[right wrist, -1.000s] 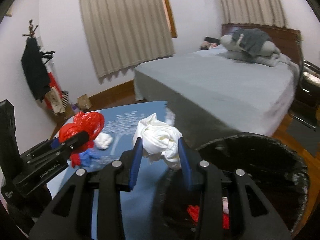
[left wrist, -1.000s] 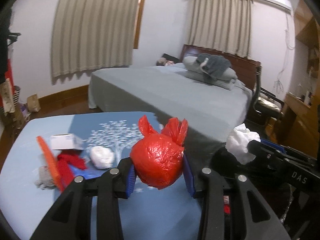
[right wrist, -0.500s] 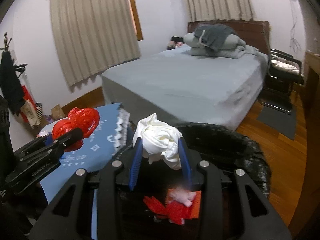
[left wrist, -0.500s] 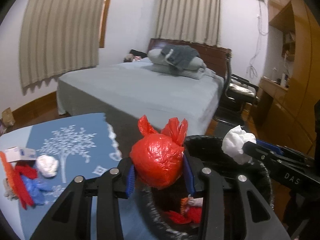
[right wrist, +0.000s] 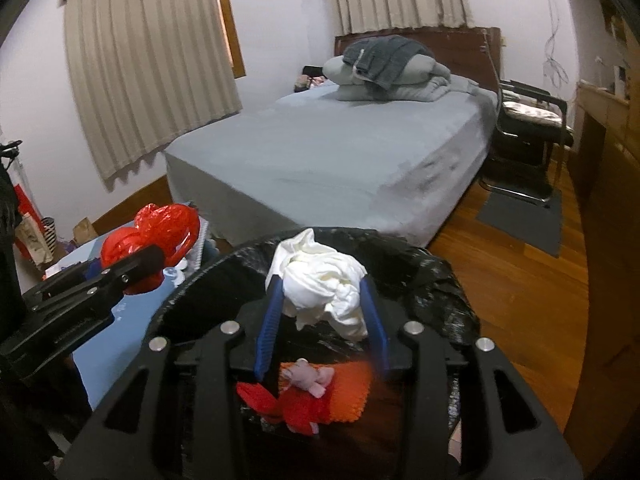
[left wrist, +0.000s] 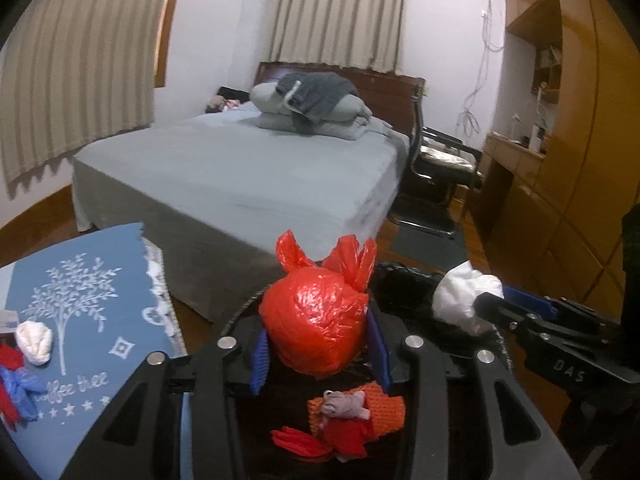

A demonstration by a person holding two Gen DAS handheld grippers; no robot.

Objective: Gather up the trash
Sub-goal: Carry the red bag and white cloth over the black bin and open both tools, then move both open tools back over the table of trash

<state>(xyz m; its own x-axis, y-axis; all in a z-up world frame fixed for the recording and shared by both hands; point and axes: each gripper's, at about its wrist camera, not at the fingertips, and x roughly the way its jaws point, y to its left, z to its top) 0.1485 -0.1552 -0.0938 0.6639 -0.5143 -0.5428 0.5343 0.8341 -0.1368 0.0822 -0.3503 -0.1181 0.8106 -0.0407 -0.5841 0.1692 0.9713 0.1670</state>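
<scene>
Both loads now carried off the blue tablecloth (left wrist: 92, 320) to above the black-lined bin (right wrist: 448, 280). Left gripper (left wrist: 318, 354) clamped on red bag (left wrist: 316, 320); right gripper (right wrist: 320, 320) clamped on white wad (right wrist: 324, 284). Release probably next.

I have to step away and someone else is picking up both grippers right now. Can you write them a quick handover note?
Left gripper: shut on the red plastic bag, held over the near rim of the black-lined trash bin.
Right gripper: shut on the white crumpled wad, held above the bin opening.
Done: red and orange scraps and a small grey-pink piece already lie in the bin.
Left: let go of both items into the bin, then go back to the blue tablecloth for the white ball and the red and blue scraps at its left edge.
</scene>
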